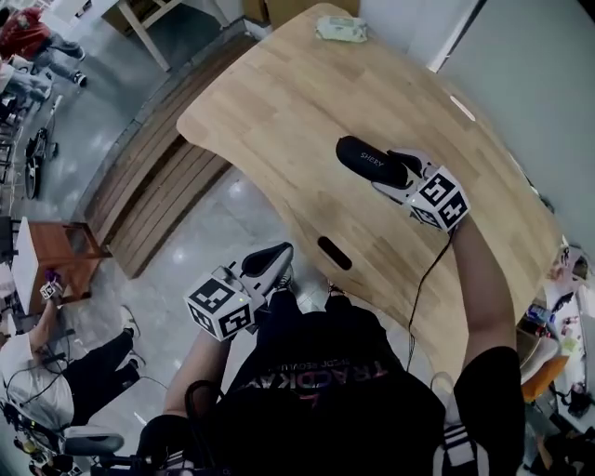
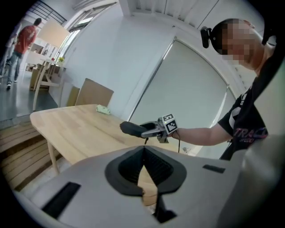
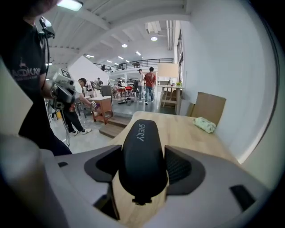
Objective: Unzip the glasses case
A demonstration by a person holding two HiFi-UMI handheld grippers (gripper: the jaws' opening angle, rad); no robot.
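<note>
The right gripper [image 1: 398, 173] clasps the black case [image 1: 365, 158] by one end, its jaws wide about it. The case juts toward the middle of the table [image 1: 297, 102], held above the wood. Bare board lies all round it. Only a green packet [image 1: 341, 29] sits at the far edge and a dark slot [image 1: 334, 252] near the front edge. The left gripper [image 1: 275, 261], jaws pressed together and empty, hangs off the curved front edge, over the floor [image 1: 200, 246].
</note>
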